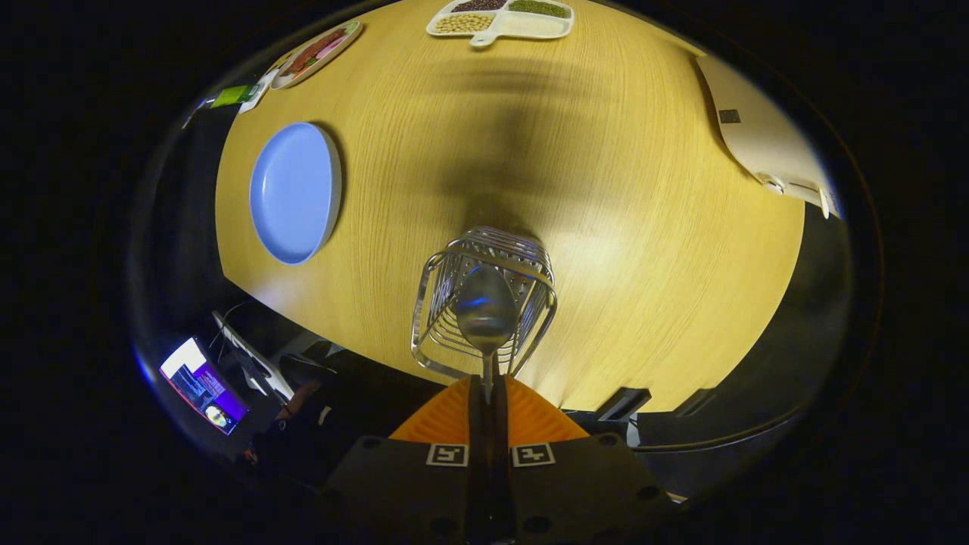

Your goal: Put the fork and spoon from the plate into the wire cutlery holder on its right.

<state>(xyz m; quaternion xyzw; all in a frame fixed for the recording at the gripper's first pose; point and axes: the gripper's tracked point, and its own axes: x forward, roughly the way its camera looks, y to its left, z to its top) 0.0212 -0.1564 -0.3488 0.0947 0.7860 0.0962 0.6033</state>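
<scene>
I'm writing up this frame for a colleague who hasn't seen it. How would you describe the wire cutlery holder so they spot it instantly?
Start from the round wooden table. Near its edge, just ahead of the gripper, which is shut on a spoon, stands the wire cutlery holder, to the right of the empty blue plate. It is the only see-through metal basket of thin bars; the spoon's bowl hangs over its opening.
</scene>
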